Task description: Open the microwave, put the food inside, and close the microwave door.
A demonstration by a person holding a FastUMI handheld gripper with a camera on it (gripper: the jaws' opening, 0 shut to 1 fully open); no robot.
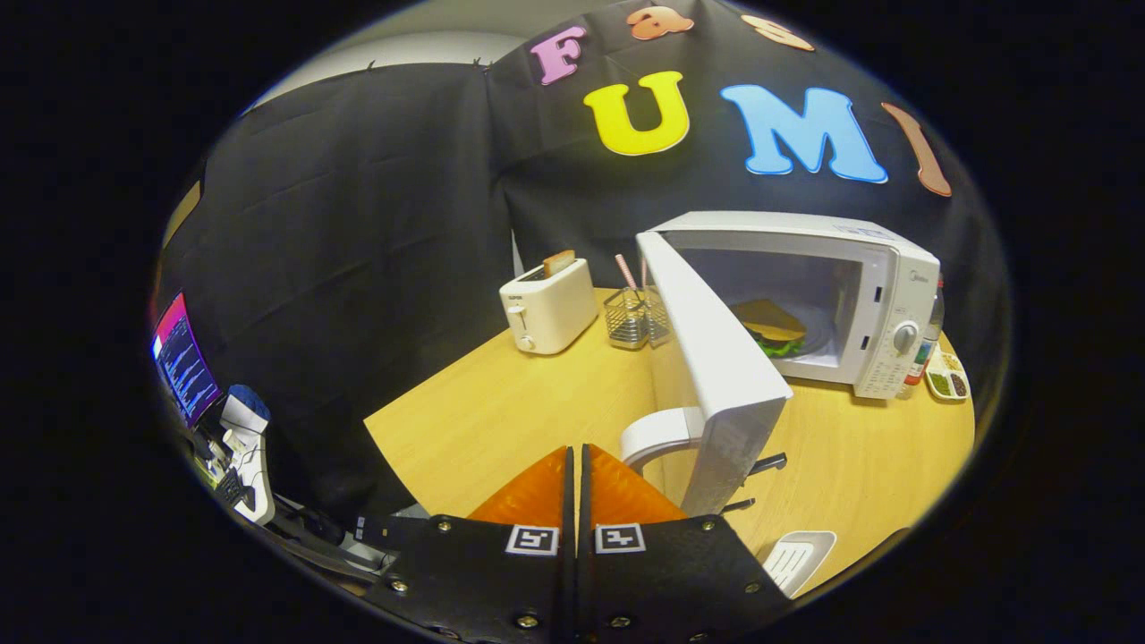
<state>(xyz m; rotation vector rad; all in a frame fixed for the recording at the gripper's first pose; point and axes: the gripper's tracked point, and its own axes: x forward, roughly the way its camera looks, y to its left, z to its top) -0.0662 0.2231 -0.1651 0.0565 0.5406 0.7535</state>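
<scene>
gripper view, read from the left: a lit screen (183, 360) glows at the far side, with a white and blue device (246, 438) standing just beside it, both off the counter (465, 411). on the wooden counter a white toaster (547, 307) stands near the back wall with a slice of bread (559, 261) poking out of its slot. next to it sits a wire basket (631, 317) holding striped straws (624, 271). the hand-held gripper (577, 465) points along the counter with its fingers (537, 487) drawn together — hardly a slit between them, and nothing held. just ahead of them and a little to the right, the microwave door (716, 367) stands swung wide open, its curved handle (657, 431) nearest the fingertips. beyond the door the white microwave (881, 304) sits open, and the food — a sandwich (771, 326) with green leaf showing — lies inside the cavity on the turntable. right of the microwave a bottle (928, 344) and a small dish of seasonings (948, 380) sit at the counter's edge. nearer, by the right finger, lies a white slotted object (798, 559).
</scene>
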